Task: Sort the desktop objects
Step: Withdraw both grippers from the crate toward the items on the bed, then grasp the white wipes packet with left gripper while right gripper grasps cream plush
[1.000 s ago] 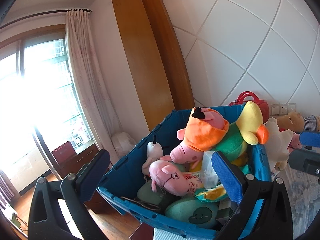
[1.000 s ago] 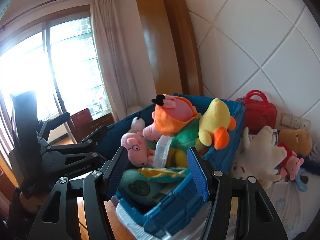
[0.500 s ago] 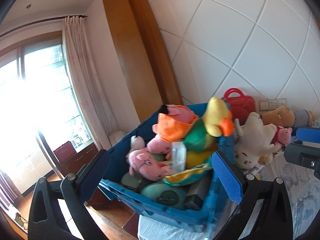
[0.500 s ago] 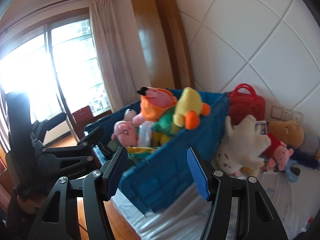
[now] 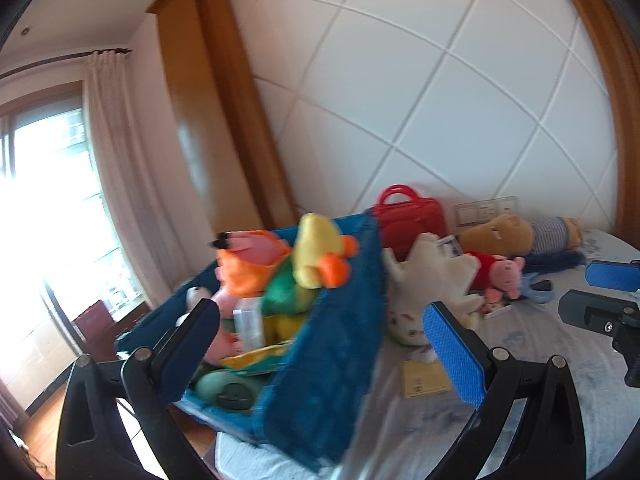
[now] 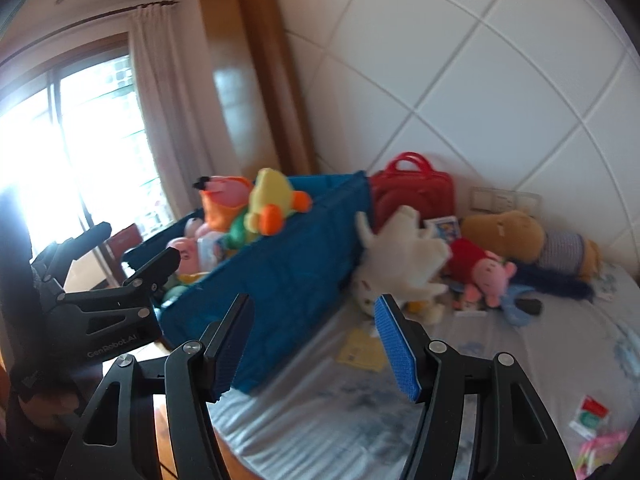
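Note:
A blue crate (image 5: pixel 332 364) (image 6: pixel 288 276) full of plush toys stands at the left edge of a bed. A yellow duck (image 5: pixel 320 256) (image 6: pixel 276 200) and an orange-hooded pink pig (image 5: pixel 248 264) (image 6: pixel 222 200) top the pile. Loose on the bed beside the crate lie a white plush (image 5: pixel 432 284) (image 6: pixel 404 256), a small pink pig in red (image 5: pixel 496 276) (image 6: pixel 480 272) and a brown plush (image 5: pixel 496 236) (image 6: pixel 504 232). My left gripper (image 5: pixel 320 352) is open and empty in front of the crate. My right gripper (image 6: pixel 312 344) is open and empty over the bed.
A red toy case (image 5: pixel 412 216) (image 6: pixel 412 192) leans on the tiled wall behind the crate. A yellow card (image 5: pixel 424 380) (image 6: pixel 360 350) lies on the sheet. A small packet (image 6: pixel 592 420) lies at the right. The wooden floor and window are to the left.
Both grippers have swung right, away from the crate's inside; the crate now sits left in both views and more of the bed and loose plush toys shows. Both stay open.

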`<act>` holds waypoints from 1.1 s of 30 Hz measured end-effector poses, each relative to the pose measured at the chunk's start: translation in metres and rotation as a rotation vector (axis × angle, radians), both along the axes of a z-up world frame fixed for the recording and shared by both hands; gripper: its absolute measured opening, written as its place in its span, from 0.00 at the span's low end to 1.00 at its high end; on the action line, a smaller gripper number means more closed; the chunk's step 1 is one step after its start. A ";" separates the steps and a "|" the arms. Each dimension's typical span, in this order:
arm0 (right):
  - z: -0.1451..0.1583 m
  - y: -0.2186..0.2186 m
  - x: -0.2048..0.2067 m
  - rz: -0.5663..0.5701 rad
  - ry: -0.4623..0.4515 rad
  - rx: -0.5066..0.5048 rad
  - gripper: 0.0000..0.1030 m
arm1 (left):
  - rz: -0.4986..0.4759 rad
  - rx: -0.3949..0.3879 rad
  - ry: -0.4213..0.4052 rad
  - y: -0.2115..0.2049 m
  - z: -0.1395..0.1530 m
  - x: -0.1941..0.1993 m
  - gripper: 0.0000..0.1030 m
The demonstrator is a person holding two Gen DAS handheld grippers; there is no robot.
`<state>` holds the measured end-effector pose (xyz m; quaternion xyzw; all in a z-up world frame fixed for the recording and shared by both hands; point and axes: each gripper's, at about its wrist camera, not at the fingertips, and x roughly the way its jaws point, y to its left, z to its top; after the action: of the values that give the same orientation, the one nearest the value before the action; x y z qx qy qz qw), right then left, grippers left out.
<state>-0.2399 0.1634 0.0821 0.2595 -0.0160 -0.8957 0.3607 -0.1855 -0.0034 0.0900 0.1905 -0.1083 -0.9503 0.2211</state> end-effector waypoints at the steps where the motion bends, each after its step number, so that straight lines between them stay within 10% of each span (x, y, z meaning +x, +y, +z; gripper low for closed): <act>1: -0.001 0.008 -0.002 -0.015 -0.002 0.001 0.61 | -0.015 0.003 -0.004 0.008 -0.002 -0.004 1.00; 17: -0.073 0.105 -0.065 -0.288 -0.148 0.071 0.67 | -0.232 0.081 -0.091 0.060 -0.111 -0.067 1.00; 33: -0.181 0.053 -0.174 -0.244 -0.299 0.145 0.67 | -0.332 0.162 -0.230 0.021 -0.236 -0.141 1.00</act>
<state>-0.4142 0.2169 -0.0990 0.4112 -0.0362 -0.8829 0.2238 -0.3270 0.0179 -0.1463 0.2944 -0.0860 -0.9513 0.0319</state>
